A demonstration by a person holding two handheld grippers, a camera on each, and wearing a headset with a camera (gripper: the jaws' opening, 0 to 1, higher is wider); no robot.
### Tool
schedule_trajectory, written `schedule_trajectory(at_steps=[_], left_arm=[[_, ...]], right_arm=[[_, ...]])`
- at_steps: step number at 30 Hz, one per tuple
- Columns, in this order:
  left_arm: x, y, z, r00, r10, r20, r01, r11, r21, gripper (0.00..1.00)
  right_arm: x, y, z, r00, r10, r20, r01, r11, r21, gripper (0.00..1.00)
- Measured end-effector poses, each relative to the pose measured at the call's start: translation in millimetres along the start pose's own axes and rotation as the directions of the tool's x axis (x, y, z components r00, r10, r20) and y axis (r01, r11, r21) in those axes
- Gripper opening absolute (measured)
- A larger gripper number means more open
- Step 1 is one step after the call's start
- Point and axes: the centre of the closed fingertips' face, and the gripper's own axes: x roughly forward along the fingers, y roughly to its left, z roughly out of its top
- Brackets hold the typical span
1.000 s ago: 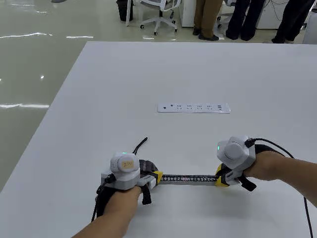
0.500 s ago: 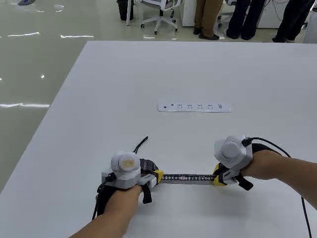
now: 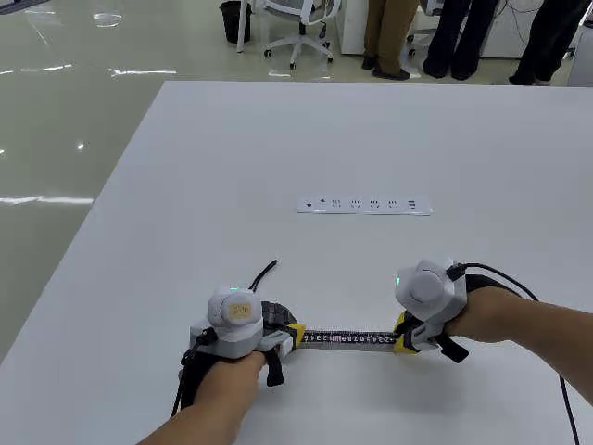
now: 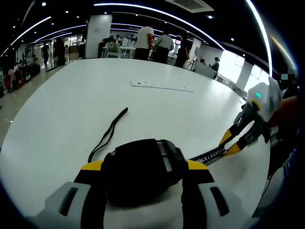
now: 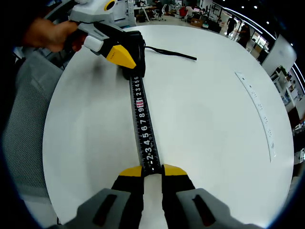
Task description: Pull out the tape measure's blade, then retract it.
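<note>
**Blade span shortening between the tongs**

Blade point(image 5: 144, 125) span between the two tongs is noted as slightly shorter than a second ago. The right tongs point(image 5: 152, 170) have been carried toward 9 o'clock, nearer the case. Pull-out is judged done and retraction under way.

Left tongs point(image 3: 294, 334) are closed around the black tape measure case point(image 4: 143, 169). The case is held low over the bench point(image 3: 278, 158), at about 7 o'clock from the power strip point(image 3: 363, 205). Right tongs are pinched almost together on the blade's free end. A strap point(image 4: 108, 133) lies slack at 12 o'clock of the case.

The end hook is covered by the right tongs. No lock button can be made out. Whether the case touches the bench cannot be told.
</note>
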Motion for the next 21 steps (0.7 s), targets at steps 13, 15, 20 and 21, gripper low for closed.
schedule_trajectory(at_steps=[13, 15, 20, 21], left_arm=[[-0.9, 0.0, 0.1, 1.0, -0.005, 0.001, 0.005, 1.0, 0.001, 0.6], [-1.0, 0.0, 0.1, 1.0, -0.006, 0.001, 0.006, 1.0, 0.001, 0.6], [-1.2, 0.0, 0.1, 1.0, -0.005, 0.002, 0.005, 1.0, 0.0, 0.6], [-1.2, -0.1, 0.1, 1.0, -0.005, 0.002, 0.005, 1.0, 0.0, 0.6]], right_arm=[[2.8, 0.6, 5.8, 1.0, -0.003, 0.006, 0.003, 1.0, 0.001, 0.13], [3.1, 1.3, 7.1, 1.0, -0.002, 0.006, 0.002, 1.0, -0.001, 0.13], [6.1, 0.8, 9.9, 1.0, 0.0, 0.007, 0.0, 1.0, -0.005, 0.13], [6.6, 1.0, 10.5, 1.0, 0.001, 0.007, -0.001, 1.0, -0.005, 0.13]])
